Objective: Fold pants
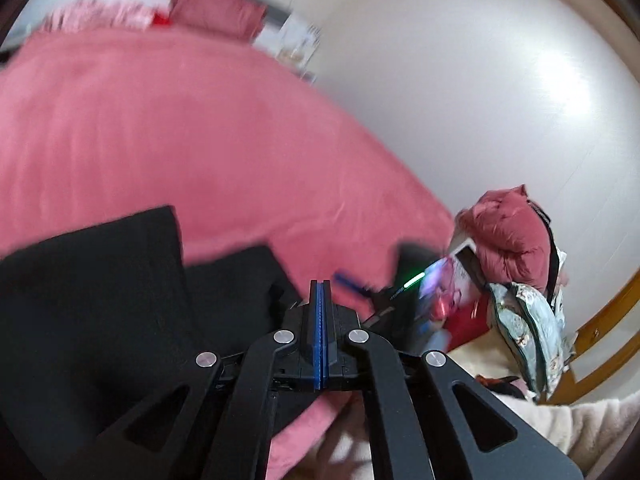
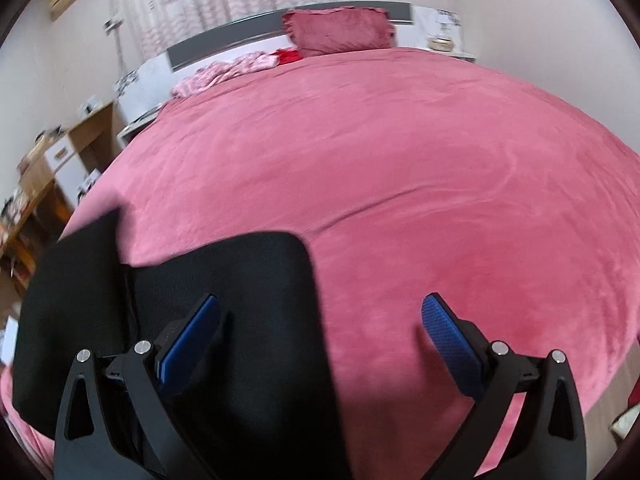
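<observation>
The black pants [image 2: 224, 320] lie on the pink bed [image 2: 400, 160], spread under and ahead of the right gripper [image 2: 320, 328], with their right-hand edge running between its two fingers [image 2: 448, 340]; those fingers stand wide apart and hold nothing, the left one over the cloth, the right one over bare bedspread. In the left wrist view the left gripper [image 1: 321, 286] has its blue fingers [image 1: 320, 320] pressed together, and no cloth shows plainly between them; the pants [image 1: 100, 280] lie to their left and just beneath, two dark panels visible. That view is smeared, so whether a thin edge is pinched there cannot be told. The step in hand looks like setting up the next fold. To do it well, the right fingers should come down astride the near edge of the cloth and close on every layer at once, not the top one alone; the left should take a matching spot on the same edge, so the fabric lifts level and the fold lands square, without dragging the bedspread.
</observation>
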`<state>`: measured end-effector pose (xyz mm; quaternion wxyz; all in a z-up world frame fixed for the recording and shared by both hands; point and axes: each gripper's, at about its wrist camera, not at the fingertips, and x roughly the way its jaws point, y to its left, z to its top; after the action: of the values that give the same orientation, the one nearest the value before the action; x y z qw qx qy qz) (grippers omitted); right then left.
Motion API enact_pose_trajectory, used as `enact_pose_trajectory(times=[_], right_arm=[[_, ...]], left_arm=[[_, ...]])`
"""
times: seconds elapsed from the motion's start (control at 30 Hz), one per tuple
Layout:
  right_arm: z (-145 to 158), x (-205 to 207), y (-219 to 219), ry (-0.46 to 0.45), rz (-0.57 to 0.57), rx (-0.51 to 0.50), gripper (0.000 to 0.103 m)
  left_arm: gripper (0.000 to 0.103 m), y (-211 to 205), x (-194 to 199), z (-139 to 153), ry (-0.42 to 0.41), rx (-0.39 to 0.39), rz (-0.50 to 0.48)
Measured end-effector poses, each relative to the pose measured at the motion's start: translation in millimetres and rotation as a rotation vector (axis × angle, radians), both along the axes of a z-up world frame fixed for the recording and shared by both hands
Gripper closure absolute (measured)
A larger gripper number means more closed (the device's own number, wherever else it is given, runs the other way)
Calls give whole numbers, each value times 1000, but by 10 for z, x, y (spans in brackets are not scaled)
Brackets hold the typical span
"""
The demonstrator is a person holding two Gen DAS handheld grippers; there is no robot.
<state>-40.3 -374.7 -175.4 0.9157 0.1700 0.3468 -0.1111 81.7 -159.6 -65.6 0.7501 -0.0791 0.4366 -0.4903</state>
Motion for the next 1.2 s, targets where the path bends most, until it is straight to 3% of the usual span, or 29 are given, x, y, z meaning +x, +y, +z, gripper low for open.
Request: enact_pose_trajectory(times=[0.07, 0.2, 0.33, 0.37, 0.4, 0.47, 0.53, 0.67, 0.83, 0.93, 1.07, 1.2], right_arm=[[68, -63, -119, -16, -20, 52, 2], [200, -159, -107, -65, 33, 174, 3], [199, -29, 234, -65, 260, 371, 9], [182, 5, 318, -53, 298, 396, 14], [154, 45, 406, -37, 336, 422, 20], [46, 136, 584, 14, 400, 463, 30], [-46, 205, 698, 69, 431, 462, 39], [-67, 289, 806, 89, 464, 457, 40], [-93, 461, 1013, 105, 494, 451, 45], [-117, 569, 1163, 113, 495, 453, 57], [-32, 563, 1221, 86, 532, 453, 84], [251, 410, 1200, -6, 552, 444, 89]], left_arm=[[103, 75, -72, -155, 70, -25, 17], [103, 402, -134, -164, 55, -41, 87], [103, 990, -32, -91, -3, -66, 287], [93, 1137, -34, -79, -24, -59, 338], [64, 1257, -31, -60, -44, -45, 394], [35, 1634, 21, -108, -63, -33, 540], [35, 1939, 67, -218, -39, -29, 635], [35, 2349, 80, -523, 9, 44, 739], [34, 2426, 65, -892, 85, 129, 717], [28, 2462, 79, -959, 67, 129, 711], [27, 2466, 81, -1034, 84, 136, 735], [27, 2422, 24, -932, 56, 137, 740]])
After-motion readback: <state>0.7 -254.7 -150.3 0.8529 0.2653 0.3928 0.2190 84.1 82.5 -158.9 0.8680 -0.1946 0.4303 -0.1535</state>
